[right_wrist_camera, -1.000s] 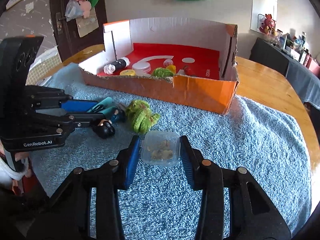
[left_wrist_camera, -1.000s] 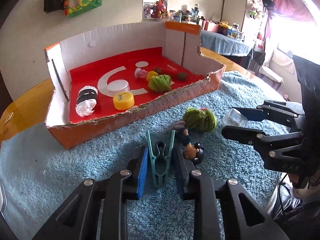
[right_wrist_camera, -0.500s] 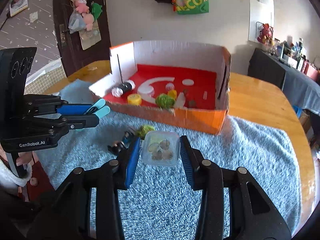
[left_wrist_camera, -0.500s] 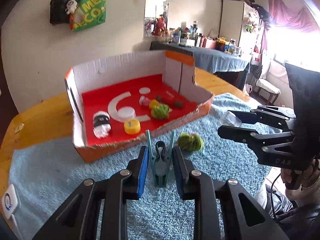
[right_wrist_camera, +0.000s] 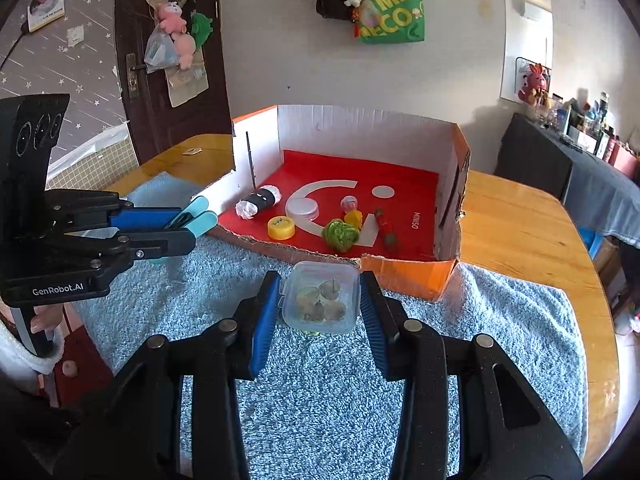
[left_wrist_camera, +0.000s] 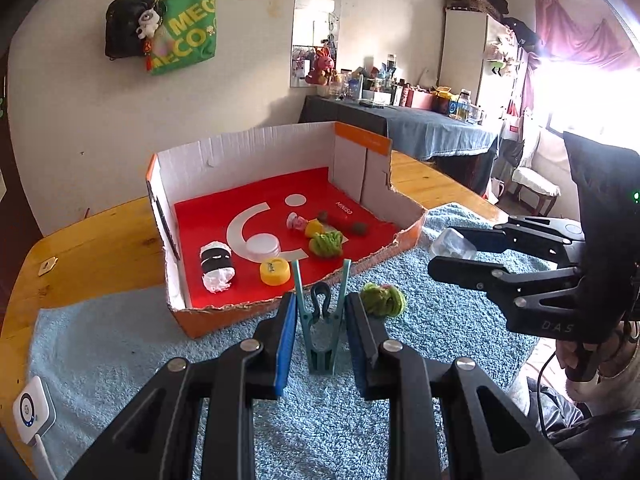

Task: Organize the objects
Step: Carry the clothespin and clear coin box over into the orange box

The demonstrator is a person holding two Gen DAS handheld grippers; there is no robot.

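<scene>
My left gripper (left_wrist_camera: 320,320) is shut on a teal clothespin (left_wrist_camera: 320,320), held in the air above the blue towel (left_wrist_camera: 120,344); its tips also show in the right wrist view (right_wrist_camera: 198,216). My right gripper (right_wrist_camera: 320,300) is shut on a small clear plastic box (right_wrist_camera: 320,300) with small round bits inside, held just in front of the red-floored cardboard box (right_wrist_camera: 408,272). The clear box also shows in the left wrist view (left_wrist_camera: 452,244). A green yarn ball (left_wrist_camera: 382,300) lies on the towel in front of the cardboard box (left_wrist_camera: 224,316).
Inside the cardboard box lie a black-and-white roll (left_wrist_camera: 216,264), a yellow cap (left_wrist_camera: 274,270), a white lid (left_wrist_camera: 262,246), another green yarn ball (left_wrist_camera: 326,242) and small toys. A white device (left_wrist_camera: 30,416) sits at the towel's left edge. The wooden table (right_wrist_camera: 520,232) surrounds the towel.
Both grippers have risen and pulled back with their objects still held. The doll figure next to the yarn ball has dropped out of view.
</scene>
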